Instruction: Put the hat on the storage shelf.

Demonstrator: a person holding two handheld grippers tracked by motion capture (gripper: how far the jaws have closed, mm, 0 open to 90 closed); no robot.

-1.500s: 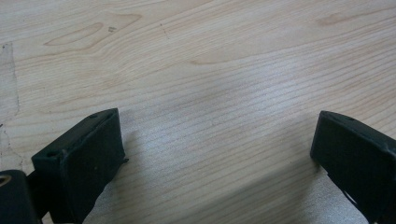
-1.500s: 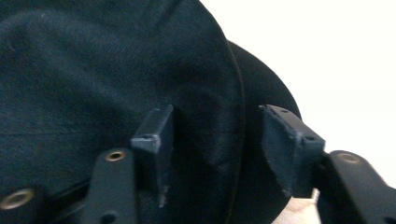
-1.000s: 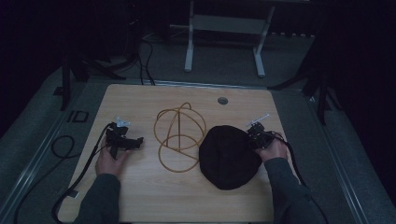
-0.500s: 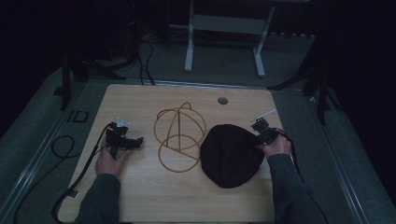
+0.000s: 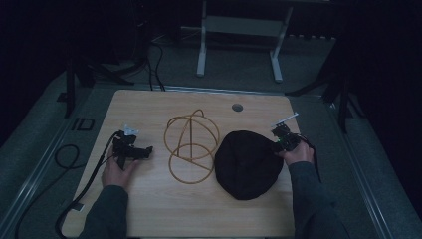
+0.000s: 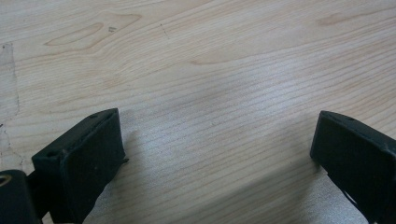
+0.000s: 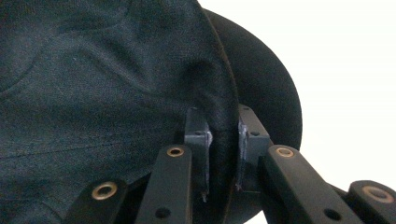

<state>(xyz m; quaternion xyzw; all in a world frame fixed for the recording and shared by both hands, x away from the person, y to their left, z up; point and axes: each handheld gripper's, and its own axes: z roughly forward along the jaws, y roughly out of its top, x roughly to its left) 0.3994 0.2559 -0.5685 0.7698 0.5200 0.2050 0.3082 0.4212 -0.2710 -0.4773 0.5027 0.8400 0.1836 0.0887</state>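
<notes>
- Right gripper view: my right gripper (image 7: 223, 154) has just been closing; its pads now pinch the black fabric cover's (image 7: 93, 93) rim.
- Left gripper view: my left gripper (image 6: 217, 154) stands wide open over bare table (image 6: 210, 70).
- High view: a wire frame (image 5: 191, 144) lies between both grippers; "ID" (image 5: 82, 124) is readable left of my left gripper.

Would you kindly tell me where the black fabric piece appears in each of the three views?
High view: the black fabric piece lies right of centre on the table, beside the wire frame.
Left gripper view: bare wood between open jaws, no fabric.
Right gripper view: it covers the left and centre, its edge pinched between the jaws.
Shared landmark: the right gripper at the fabric's right edge.
</notes>
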